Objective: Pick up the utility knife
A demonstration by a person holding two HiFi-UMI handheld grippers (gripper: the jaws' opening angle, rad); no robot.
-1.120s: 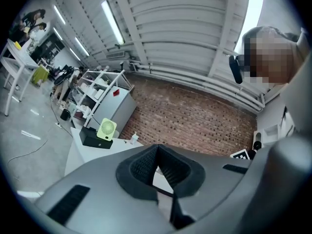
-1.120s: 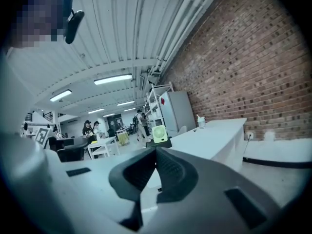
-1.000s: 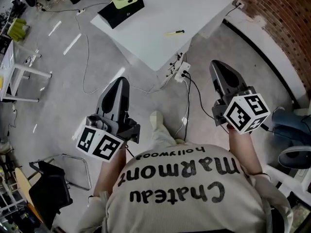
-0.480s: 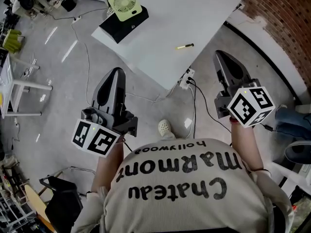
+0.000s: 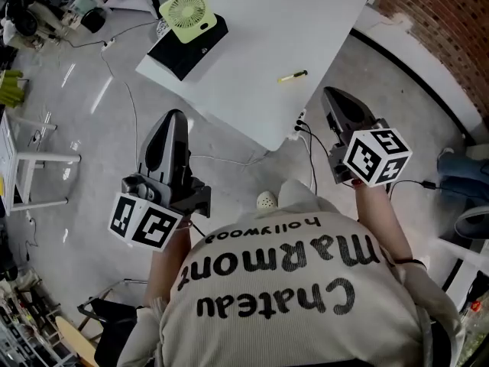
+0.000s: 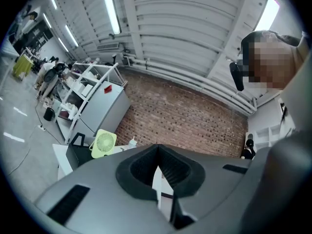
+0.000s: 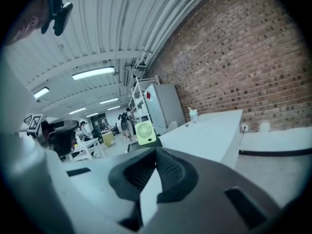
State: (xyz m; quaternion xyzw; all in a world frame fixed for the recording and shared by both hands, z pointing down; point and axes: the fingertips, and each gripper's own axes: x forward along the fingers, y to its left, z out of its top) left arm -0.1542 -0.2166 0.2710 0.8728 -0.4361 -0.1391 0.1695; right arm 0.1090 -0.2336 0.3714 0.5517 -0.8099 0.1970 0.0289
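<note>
Stock on view: white table (image 5: 321, 21), one; yellow utility knife (image 5: 293, 76), one; green fan (image 5: 186, 10), one; black box (image 5: 179, 52), one; handheld grippers, two, namely left gripper (image 5: 175, 118) and right gripper (image 5: 330, 95); marker cubes, two, namely left cube (image 5: 145, 222) and right cube (image 5: 376, 157); shoe (image 5: 266, 200), one.

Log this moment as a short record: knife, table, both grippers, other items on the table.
target: yellow utility knife, lying flat, untouched
support: white table; knife lies near the edge facing the person
left gripper: jaws together, nothing between them, over the floor short of the table
right gripper: jaws together, empty, by the table's corner, the nearer one to the knife
other items: green fan on a black box at the table's far-left end
task state: knife not yet picked up
</note>
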